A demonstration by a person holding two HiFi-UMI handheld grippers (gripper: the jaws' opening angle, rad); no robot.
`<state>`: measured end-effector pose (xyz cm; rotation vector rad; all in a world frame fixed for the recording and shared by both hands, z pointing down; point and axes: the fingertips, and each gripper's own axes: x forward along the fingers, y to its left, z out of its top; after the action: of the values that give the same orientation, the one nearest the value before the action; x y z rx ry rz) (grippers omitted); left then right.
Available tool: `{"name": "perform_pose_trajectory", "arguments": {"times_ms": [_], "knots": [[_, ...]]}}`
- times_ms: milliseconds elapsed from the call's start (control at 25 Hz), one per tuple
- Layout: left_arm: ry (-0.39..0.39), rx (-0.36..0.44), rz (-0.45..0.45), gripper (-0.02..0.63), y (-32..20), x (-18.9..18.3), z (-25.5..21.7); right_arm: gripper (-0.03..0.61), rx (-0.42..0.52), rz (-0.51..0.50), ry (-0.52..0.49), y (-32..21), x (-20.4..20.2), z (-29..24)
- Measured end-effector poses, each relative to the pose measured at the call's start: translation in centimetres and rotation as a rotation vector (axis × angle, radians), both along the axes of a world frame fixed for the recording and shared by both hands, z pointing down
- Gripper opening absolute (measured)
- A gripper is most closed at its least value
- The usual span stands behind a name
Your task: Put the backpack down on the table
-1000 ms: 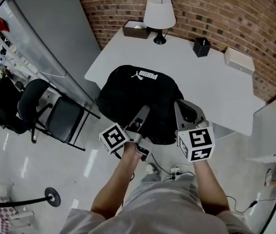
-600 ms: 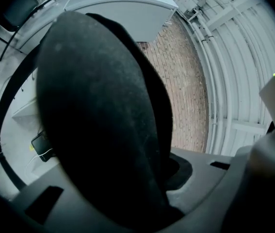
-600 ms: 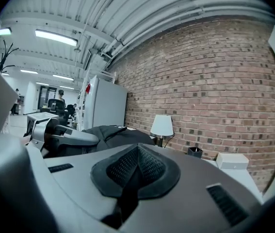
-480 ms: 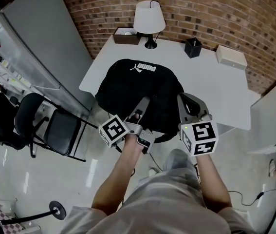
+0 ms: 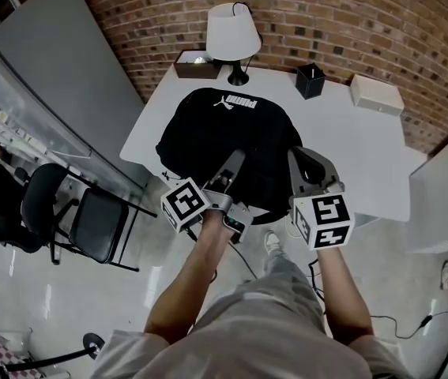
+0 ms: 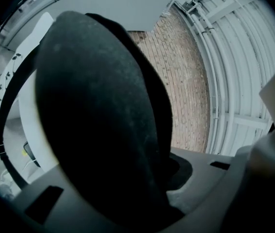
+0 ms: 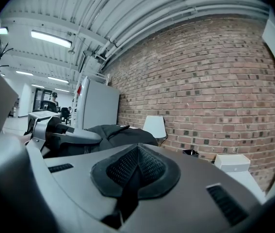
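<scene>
The black backpack (image 5: pixel 224 136) with a white logo hangs over the front left part of the white table (image 5: pixel 358 148); its near end reaches past the table's edge. My left gripper (image 5: pixel 235 163) is at its near edge, shut on a thick fold of the black fabric (image 6: pixel 93 120). My right gripper (image 5: pixel 303 163) is at the near right edge, its pads pressed together on a thin black strip (image 7: pixel 127 198) of the bag. In the right gripper view the backpack (image 7: pixel 122 135) bulges beyond the left gripper (image 7: pixel 64 132). Whether the bag rests on the table I cannot tell.
A white lamp (image 5: pixel 231 34), a brown tray (image 5: pixel 194 64), a black cup (image 5: pixel 310 80) and a white box (image 5: pixel 377 95) stand along the brick wall. Black chairs (image 5: pixel 97 219) and a grey cabinet (image 5: pixel 58 77) are to the left. A cable lies on the floor.
Both grippers and the backpack have moved forward, away from me. The bag now covers more of the tabletop and sits closer to the lamp. Both grips look unchanged.
</scene>
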<state>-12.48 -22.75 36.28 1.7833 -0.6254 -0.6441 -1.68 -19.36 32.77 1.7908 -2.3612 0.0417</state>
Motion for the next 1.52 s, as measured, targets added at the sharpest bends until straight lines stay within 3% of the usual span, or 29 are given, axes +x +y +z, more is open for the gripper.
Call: {"name": "perform_pose_trajectory", "arguments": {"times_ms": [360, 880, 1520], "knots": [[0.02, 0.004, 0.029, 0.106, -5.7, 5.3, 0.2, 0.002, -0.01, 0.012, 0.004, -5.5, 4.2, 0.6], [-0.027, -0.071, 0.037, 0.107, -13.1, 11.0, 4.2, 0.002, -0.072, 0.009, -0.01, -12.7, 9.1, 3.4], [-0.055, -0.187, -0.014, 0.109, -21.0, 13.8, 11.0, 0.002, -0.192, -0.073, -0.013, -20.9, 10.7, 8.9]]}}
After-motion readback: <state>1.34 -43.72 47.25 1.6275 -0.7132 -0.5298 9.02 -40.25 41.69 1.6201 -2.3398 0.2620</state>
